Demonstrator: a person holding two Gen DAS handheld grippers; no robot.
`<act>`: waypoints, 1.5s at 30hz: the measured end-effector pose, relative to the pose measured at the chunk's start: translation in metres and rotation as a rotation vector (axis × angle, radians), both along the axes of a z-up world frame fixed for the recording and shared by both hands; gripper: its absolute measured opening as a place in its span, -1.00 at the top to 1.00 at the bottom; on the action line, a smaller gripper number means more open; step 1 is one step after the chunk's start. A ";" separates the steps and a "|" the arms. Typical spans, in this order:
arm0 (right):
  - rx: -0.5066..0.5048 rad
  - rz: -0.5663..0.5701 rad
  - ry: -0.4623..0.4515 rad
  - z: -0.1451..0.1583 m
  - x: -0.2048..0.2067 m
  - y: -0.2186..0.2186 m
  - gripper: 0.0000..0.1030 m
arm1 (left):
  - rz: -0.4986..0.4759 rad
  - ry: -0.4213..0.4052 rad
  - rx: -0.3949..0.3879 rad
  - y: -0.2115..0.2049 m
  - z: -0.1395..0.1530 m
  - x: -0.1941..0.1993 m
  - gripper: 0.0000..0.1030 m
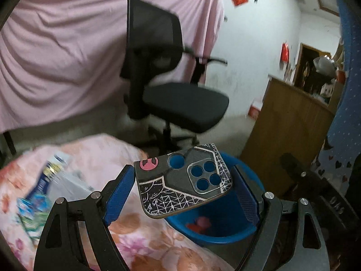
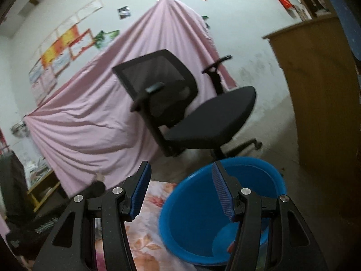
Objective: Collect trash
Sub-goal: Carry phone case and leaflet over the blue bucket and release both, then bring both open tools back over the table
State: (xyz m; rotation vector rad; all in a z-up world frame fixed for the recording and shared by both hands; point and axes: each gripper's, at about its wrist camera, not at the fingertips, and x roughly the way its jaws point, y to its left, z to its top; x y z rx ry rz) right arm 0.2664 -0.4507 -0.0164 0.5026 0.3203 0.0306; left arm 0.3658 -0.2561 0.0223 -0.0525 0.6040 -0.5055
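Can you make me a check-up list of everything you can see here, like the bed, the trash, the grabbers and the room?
Surface: flowered bedspread.
Job's things: blue tub beside the bed, red scraps inside; phone case between the left gripper's pads, above the tub.
Clutter: blurred wrappers on the bedspread.
Grippers: left holds the case; right gripper open, empty.
Cables: nothing seen.
Surroundings: black office chair, pink sheet, wooden cabinet.

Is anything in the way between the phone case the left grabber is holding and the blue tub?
Nothing visible blocks it. The left gripper holds the black patterned phone case right over the blue tub, whose open mouth shows through the case's holes. Only a few reddish scraps lie at the bottom. The right gripper is empty.
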 end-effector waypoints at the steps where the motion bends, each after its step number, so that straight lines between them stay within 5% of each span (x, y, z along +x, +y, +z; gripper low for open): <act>1: 0.011 -0.007 0.014 -0.003 0.000 -0.004 -0.08 | 0.003 0.033 0.033 -0.006 -0.003 0.004 -0.58; 11: 0.070 -0.067 0.071 -0.015 -0.002 -0.027 -0.21 | -0.052 0.118 0.153 -0.031 -0.035 0.010 -0.61; 21: 0.050 -0.062 0.060 -0.011 -0.001 -0.020 -0.49 | 0.047 0.076 0.064 0.006 -0.022 -0.001 -0.65; 28: -0.003 -0.022 -0.003 0.004 -0.004 0.000 -0.66 | 0.167 -0.026 -0.038 0.055 0.009 -0.019 -0.91; 32: -0.037 0.010 -0.062 0.018 -0.007 0.017 -1.00 | 0.241 -0.116 -0.063 0.084 0.025 -0.037 -0.95; 45: -0.220 0.102 -0.262 0.050 -0.022 0.099 -1.00 | 0.422 -0.338 -0.016 0.160 0.050 -0.091 -0.97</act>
